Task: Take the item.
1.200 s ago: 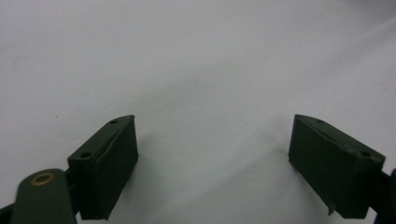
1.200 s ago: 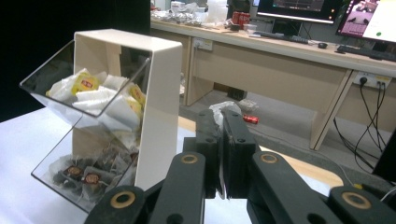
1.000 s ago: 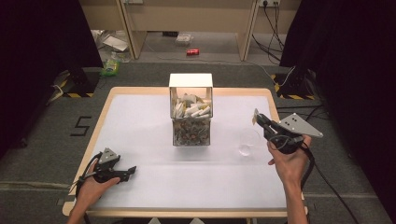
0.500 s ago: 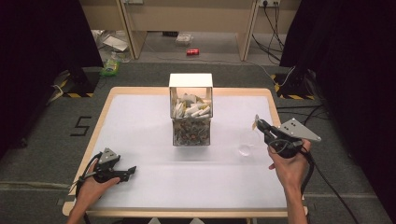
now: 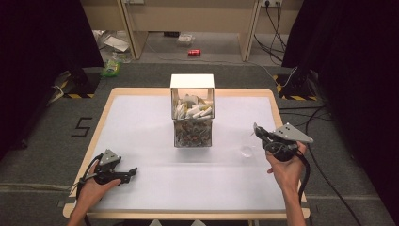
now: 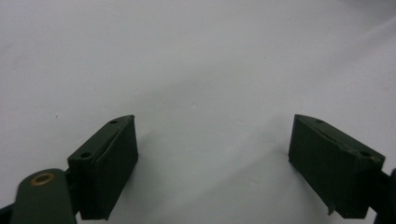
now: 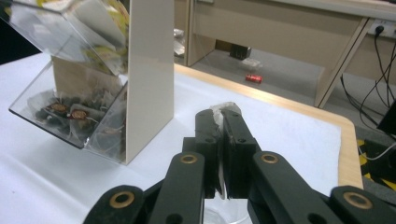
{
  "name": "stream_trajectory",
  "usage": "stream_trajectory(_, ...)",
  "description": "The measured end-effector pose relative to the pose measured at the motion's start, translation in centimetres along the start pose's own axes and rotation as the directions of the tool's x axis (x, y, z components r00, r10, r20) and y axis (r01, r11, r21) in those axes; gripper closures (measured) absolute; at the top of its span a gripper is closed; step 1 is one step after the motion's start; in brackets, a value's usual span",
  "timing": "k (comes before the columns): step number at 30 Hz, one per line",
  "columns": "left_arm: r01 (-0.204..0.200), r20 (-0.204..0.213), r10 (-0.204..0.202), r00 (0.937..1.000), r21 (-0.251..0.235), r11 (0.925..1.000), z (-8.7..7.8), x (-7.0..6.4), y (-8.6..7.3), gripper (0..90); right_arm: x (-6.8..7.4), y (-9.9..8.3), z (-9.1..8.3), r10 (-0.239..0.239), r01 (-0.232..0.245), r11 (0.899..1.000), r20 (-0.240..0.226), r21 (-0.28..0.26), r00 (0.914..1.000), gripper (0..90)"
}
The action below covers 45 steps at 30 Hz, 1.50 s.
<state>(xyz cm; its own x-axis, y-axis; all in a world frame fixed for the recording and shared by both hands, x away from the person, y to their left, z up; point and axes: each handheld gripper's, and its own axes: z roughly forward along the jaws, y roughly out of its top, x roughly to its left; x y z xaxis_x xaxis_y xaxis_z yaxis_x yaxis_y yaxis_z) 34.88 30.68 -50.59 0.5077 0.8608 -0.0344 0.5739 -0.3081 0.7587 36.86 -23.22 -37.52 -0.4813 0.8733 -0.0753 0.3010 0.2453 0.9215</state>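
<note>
The left gripper (image 5: pixel 133 172) rests on the counter (image 5: pixel 141 122) near its front left corner, jaws wide and empty. The right gripper (image 7: pixel 223 113), raised right of the box (image 5: pixel 192 113), is clamped on a tea bag (image 7: pixel 224 107) above a glass (image 5: pixel 246 150)

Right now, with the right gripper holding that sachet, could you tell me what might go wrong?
1. The right gripper pinches only the sachet's edge, so it may slip out.
2. A clear cup sits just below the gripper and is hard to see; a low swing might tip it.
3. The dispenser stands close, so a sideways sweep could clip it.
</note>
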Motion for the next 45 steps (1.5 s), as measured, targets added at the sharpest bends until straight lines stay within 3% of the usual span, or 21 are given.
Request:
stream_trajectory(22,0.0,0.0,0.0,1.0,0.001,1.0,0.0,0.0,0.0,15.0,-0.3,-2.1,2.3,0.021,-0.02,0.996,-0.019,0.081,0.9996,85.3)
stream_trajectory(45,0.001,0.0,-0.001,1.0,0.001,1.0,0.0,0.0,0.0,15.0,-0.5,-3.0,3.4,0.023,-0.02,0.993,-0.023,0.113,0.9995,84.7)
